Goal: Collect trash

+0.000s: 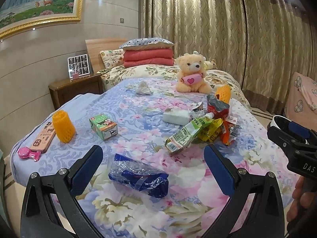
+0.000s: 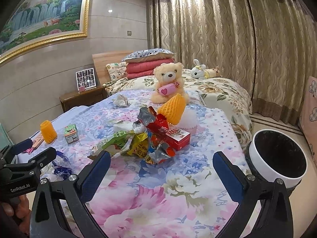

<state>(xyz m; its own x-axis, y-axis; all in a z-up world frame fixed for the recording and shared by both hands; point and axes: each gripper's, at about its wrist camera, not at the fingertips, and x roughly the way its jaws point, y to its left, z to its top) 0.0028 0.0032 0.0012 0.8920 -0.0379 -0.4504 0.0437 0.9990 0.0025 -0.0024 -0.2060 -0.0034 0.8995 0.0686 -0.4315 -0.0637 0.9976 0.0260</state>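
Left claw (image 1: 153, 166) spread wide, empty, hovering over bed (image 1: 126, 107); crumpled blue wrapper (image 1: 138, 175) between its 2 fingers. Right claw (image 2: 161, 171) likewise apart, empty; wrapper pile (image 2: 150, 140) just ahead, white bin (image 2: 277, 158) beside right finger.

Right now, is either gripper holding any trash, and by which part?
Nothing is held. The left gripper is open above the blue wrapper; the right gripper is open and empty short of the wrapper pile.
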